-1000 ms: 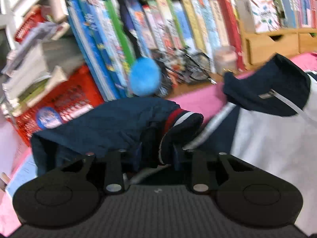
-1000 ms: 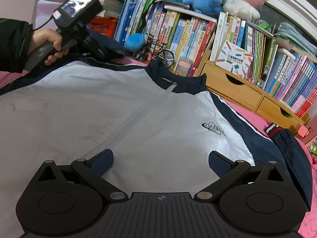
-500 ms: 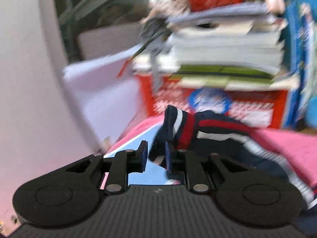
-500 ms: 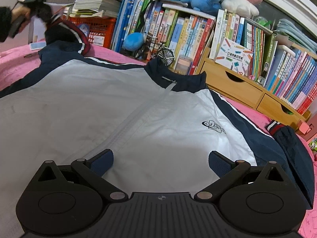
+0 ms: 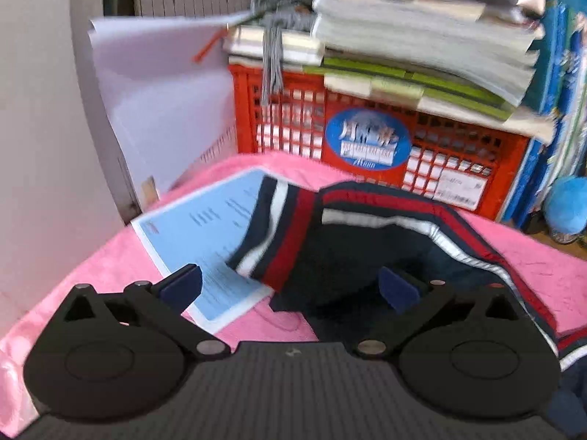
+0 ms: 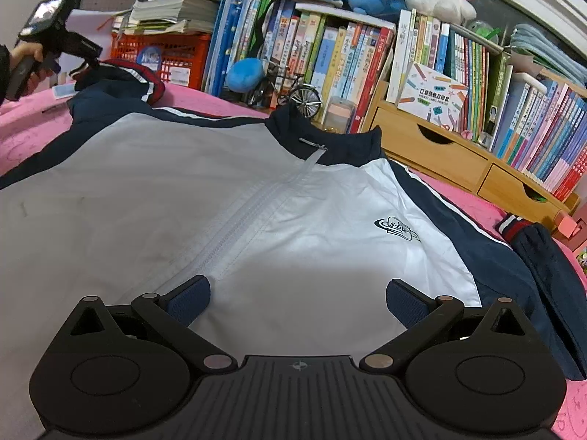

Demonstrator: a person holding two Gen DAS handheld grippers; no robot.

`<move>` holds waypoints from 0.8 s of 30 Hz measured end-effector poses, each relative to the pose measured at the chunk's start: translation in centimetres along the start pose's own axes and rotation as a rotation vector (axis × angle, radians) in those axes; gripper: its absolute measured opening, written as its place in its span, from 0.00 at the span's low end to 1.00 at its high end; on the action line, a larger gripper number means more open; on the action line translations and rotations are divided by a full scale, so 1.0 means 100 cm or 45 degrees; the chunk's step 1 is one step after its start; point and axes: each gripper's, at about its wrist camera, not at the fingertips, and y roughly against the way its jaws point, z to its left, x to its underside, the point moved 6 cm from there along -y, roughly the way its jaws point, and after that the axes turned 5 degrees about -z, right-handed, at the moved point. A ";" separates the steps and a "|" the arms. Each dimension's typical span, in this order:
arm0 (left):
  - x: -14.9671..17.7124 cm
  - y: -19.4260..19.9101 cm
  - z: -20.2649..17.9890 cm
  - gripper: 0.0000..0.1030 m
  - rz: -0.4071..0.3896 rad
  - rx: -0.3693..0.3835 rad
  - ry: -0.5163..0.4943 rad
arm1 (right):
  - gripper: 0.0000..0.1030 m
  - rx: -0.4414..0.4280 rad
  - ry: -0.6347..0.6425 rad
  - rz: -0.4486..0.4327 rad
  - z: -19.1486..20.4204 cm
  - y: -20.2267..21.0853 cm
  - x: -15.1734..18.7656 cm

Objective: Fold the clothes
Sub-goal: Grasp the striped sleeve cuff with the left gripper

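Just ahead of the right gripper (image 6: pixel 299 299), whose fingers stand wide apart with nothing between them, the jacket (image 6: pixel 205 198) lies front up on the pink bedspread (image 6: pixel 25 121). Its white chest panel fills the space under and beyond the fingertips, the zip (image 6: pixel 253 205) running away from the left finger toward the navy collar (image 6: pixel 330 146), a small logo (image 6: pixel 396 228) off toward the right finger. Further right, the right sleeve (image 6: pixel 550 267) lies alongside the body with its striped cuff at the far end. Far off to the left, the left gripper (image 6: pixel 79 62) hangs above the other sleeve.

In its own view, the left gripper (image 5: pixel 290 286) is likewise spread wide and holds nothing. The left sleeve (image 5: pixel 385 256) lies directly in front of it, between and past the fingertips, the red, white and navy cuff (image 5: pixel 282 227) resting partly on a light blue sheet (image 5: pixel 205 231) toward the left finger. Beyond stands a red crate (image 5: pixel 367 124) under stacked papers.

As for progress: the jacket is spread flat and zipped, both sleeves out at the sides, no fold visible in the body. That fits a garment laid out ready for folding; sleeves and body would all remain to be turned in, as far as this shows
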 end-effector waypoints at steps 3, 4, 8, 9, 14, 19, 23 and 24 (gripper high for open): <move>-0.011 0.004 -0.011 0.77 -0.173 -0.075 -0.092 | 1.00 -0.015 -0.028 0.010 -0.002 -0.001 0.000; -0.018 0.012 -0.014 0.81 -0.269 -0.108 -0.127 | 1.00 -0.020 -0.037 0.013 -0.003 -0.002 0.001; -0.029 0.036 -0.011 1.00 -0.371 -0.083 -0.076 | 1.00 -0.040 -0.075 0.027 -0.006 -0.004 0.001; -0.029 0.038 -0.009 1.00 -0.339 -0.057 -0.067 | 1.00 -0.045 -0.084 0.030 -0.007 -0.004 0.001; -0.002 0.010 0.003 1.00 -0.189 -0.131 -0.071 | 1.00 -0.061 -0.116 0.041 -0.009 -0.006 0.002; 0.010 -0.041 0.002 1.00 -0.035 -0.186 -0.019 | 1.00 -0.034 -0.081 0.028 -0.005 -0.004 0.001; 0.007 -0.079 0.000 1.00 0.093 -0.091 0.125 | 1.00 -0.020 -0.061 0.022 -0.003 -0.003 0.001; 0.005 -0.080 0.001 0.86 0.084 -0.097 0.161 | 1.00 -0.017 -0.057 0.021 -0.003 -0.003 0.000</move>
